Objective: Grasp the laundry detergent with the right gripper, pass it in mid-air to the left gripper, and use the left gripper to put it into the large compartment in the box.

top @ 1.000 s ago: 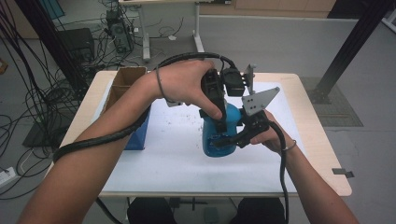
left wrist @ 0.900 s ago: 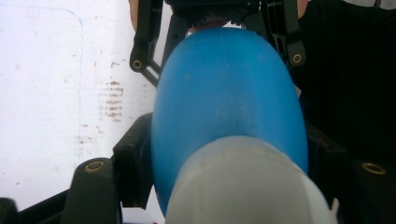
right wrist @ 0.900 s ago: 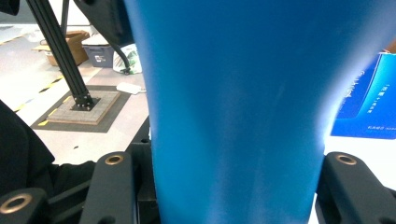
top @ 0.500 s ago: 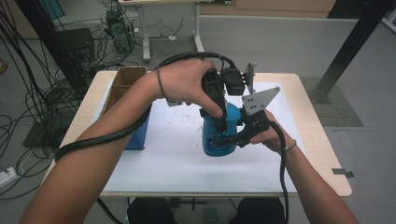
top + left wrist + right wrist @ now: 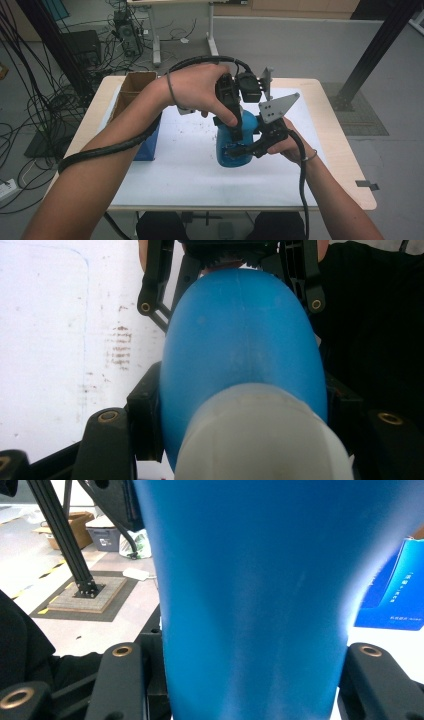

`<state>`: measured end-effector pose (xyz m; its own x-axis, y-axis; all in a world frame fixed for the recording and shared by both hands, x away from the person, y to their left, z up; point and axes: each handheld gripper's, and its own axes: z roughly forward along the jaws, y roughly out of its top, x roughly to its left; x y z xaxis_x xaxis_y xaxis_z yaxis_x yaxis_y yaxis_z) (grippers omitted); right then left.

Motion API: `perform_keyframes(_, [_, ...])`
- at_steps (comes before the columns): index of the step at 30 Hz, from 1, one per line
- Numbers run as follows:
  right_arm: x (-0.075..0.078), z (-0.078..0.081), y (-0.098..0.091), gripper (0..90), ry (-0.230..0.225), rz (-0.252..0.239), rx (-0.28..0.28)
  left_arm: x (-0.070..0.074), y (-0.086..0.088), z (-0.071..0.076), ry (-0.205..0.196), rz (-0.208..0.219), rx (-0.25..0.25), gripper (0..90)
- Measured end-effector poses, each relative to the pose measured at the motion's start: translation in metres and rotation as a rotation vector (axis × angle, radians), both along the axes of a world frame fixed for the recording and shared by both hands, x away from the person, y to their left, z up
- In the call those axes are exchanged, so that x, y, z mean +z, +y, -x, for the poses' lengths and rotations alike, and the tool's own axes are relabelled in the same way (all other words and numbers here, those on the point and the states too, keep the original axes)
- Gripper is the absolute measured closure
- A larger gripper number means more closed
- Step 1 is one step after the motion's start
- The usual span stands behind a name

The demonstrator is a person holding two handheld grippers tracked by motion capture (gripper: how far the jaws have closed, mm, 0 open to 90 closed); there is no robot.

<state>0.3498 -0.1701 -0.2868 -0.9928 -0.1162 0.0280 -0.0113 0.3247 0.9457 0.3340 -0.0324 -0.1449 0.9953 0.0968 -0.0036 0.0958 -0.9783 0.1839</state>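
White table covering (image 5: pixel 165 175) bears a blue bottle (image 5: pixel 234 145), clamped low by the right gripper (image 5: pixel 239 148) and at its white cap (image 5: pixel 260 440) by the left gripper (image 5: pixel 235 131). Smooth plastic could slip if twisted.

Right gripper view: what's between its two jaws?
The blue bottle sits between the right gripper jaws, which are clamped on its sides. The left gripper view shows the same bottle gripped near its white cap.
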Motion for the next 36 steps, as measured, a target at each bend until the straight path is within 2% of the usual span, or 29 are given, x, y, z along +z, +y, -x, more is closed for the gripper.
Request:
perform_keyframes(15, [0.0002, -0.0002, 0.0004, 44.5, 0.002, 0.001, 0.001, 0.0005, -0.0002, -0.0006, 0.002, -0.013, -0.002, 37.5])
perform_keyframes(21, [0.0009, 0.0, 0.0015, 44.5, 0.001, 0.0, 0.002, 0.0008, 0.0015, 0.0003, -0.001, -0.002, 0.004, 37.5])
perform_keyframes(36, [0.0015, 0.0, 0.0008, 44.5, -0.002, 0.0, 0.003, 0.0016, 0.0001, 0.0014, -0.01, -0.006, 0.001, 37.5])
